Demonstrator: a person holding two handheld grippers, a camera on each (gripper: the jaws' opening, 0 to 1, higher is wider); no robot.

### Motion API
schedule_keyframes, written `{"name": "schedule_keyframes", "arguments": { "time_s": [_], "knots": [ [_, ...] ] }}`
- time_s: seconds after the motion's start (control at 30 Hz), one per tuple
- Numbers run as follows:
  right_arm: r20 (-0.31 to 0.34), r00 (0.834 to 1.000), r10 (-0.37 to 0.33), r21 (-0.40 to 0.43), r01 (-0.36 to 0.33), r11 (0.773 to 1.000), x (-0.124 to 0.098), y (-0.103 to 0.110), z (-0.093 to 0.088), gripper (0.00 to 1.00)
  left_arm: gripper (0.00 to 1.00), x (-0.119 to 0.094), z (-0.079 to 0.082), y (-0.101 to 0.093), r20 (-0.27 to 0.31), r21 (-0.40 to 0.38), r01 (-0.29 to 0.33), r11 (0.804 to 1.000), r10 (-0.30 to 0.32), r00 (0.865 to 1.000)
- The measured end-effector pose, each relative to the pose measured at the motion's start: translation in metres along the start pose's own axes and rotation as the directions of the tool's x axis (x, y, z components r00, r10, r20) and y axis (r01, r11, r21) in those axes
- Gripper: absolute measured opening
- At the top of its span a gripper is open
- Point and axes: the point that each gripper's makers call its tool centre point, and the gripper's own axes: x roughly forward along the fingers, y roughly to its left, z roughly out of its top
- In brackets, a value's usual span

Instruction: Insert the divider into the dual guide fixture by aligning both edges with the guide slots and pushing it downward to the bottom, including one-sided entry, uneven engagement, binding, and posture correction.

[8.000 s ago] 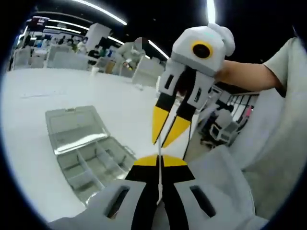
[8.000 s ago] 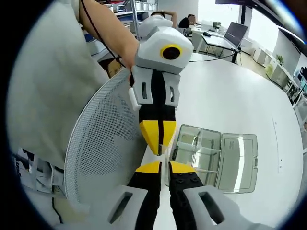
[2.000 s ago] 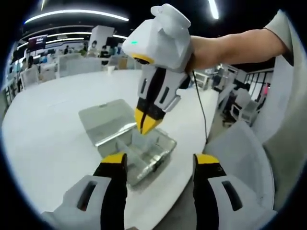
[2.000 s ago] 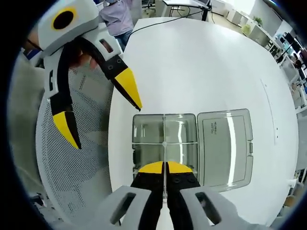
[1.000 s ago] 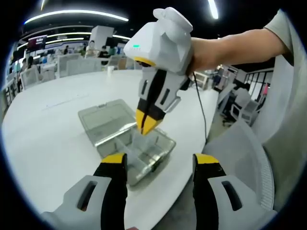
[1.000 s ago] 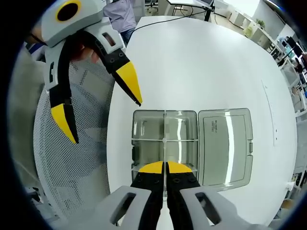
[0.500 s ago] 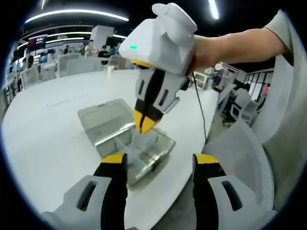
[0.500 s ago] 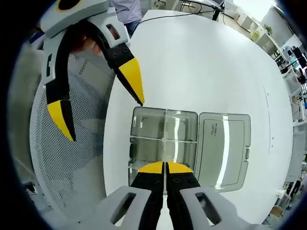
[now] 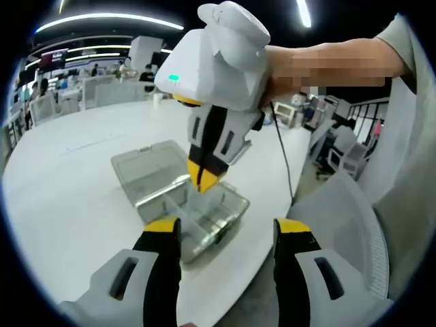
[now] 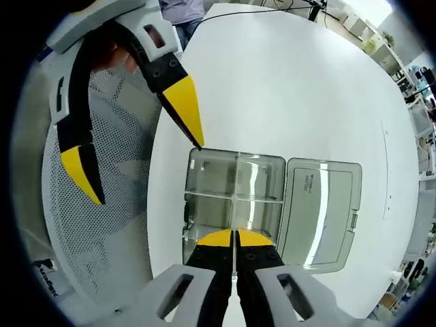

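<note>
One white desk (image 10: pixel 306 88) carries a clear plastic box (image 10: pixel 235 204), lid (image 10: pixel 320 214) flung open. Above it, the right claw (image 10: pixel 234 238) pinches a thin clear divider (image 10: pixel 235 204); the left claw (image 10: pixel 136 146) hangs spread.

Eight seconds ago we have both grippers pinched tip to tip on the thin divider (image 10: pixel 234 204) beside the open clear box (image 10: pixel 272 211); now our left gripper (image 10: pixel 136 160) stands with its jaws spread wide, clear of the divider. Our right gripper (image 10: pixel 234 238) alone pinches the divider, now upright over the box's middle. Across the last two seconds the right gripper (image 9: pixel 204 178) tips slightly in the left gripper view.
</note>
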Motion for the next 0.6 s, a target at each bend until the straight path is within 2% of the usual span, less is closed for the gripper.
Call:
{"name": "schedule_keyframes", "arguments": {
  "time_s": [0.2, 0.4, 0.6],
  "knots": [
    [0.001, 1.0, 0.009, 0.025, -0.009, 1.0, 0.0031, -0.0007, -0.0005, 0.0, 0.53, 0.0004, 0.0008, 0.0004, 0.0, 0.001, -0.001, 1.0, 0.001, 1.0],
    [0.016, 0.999, 0.036, 0.087, -0.037, 0.996, 0.0032, -0.0013, -0.0013, 0.0, 0.53, 0.0002, -0.0002, 0.0017, -0.002, 0.001, -0.001, 1.0, 0.001, 1.0],
    [0.013, 0.999, 0.035, 0.093, -0.036, 0.995, 0.0004, -0.001, -0.0011, 0.0, 0.53, -0.0003, 0.0019, 0.0002, 0.0, 0.001, -0.002, 1.0, 0.002, 1.0]
  ]
}}
